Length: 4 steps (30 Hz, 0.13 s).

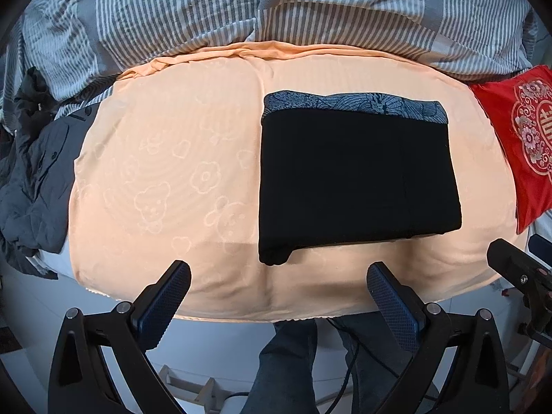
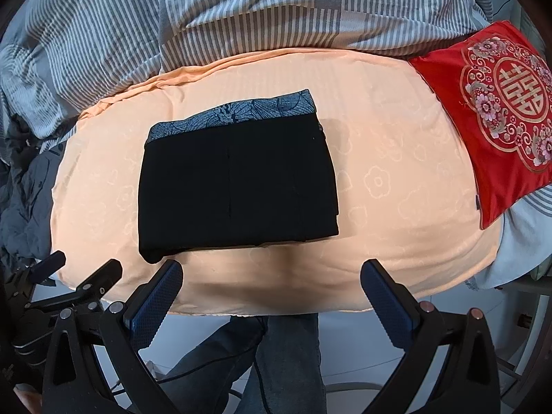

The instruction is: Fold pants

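on peach blanket (image 1: pixel 165 158), black pants (image 1: pixel 355 179) look folded. left gripper (image 1: pixel 279 296), right gripper (image 2: pixel 272 293) both agape, empty. maybe just square up near edge gently.

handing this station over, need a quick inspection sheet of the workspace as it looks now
surface: peach blanket with bear and flower print, spread flat over the bed.
job's things: black pants folded into a compact rectangle, lying on a blue patterned garment whose far edge shows.
clutter: red embroidered cushion at right edge; dark jacket heaped at left.
grippers: left gripper open, empty, short of the pants; right gripper open, empty.
cables: black cable on the floor by the person's legs.
surroundings: grey striped duvet behind; pale floor below.
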Available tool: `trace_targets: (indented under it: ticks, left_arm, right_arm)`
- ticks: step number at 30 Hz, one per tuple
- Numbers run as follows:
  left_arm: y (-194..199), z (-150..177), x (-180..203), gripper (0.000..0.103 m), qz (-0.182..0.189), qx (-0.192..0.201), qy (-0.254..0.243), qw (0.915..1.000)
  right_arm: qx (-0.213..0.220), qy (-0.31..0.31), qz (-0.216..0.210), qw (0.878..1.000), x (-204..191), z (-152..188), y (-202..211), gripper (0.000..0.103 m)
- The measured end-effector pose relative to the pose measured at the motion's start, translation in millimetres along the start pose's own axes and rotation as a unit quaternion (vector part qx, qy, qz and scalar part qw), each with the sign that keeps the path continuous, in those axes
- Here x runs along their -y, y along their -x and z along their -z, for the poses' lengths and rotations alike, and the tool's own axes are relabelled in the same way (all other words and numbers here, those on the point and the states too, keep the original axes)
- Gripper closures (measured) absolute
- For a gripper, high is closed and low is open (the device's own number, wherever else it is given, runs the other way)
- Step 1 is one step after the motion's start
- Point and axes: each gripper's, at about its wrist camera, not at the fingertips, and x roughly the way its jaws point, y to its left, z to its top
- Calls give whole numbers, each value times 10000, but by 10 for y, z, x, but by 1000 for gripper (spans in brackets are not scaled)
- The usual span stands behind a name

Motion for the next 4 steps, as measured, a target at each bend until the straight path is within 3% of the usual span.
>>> trace_targets:
  ticks: [4]
  left_arm:
    - [0,1,6,0,-3,-1,-8,10000]
  right_arm:
    - [-13,0,5,10000,7,-4,-3,0]
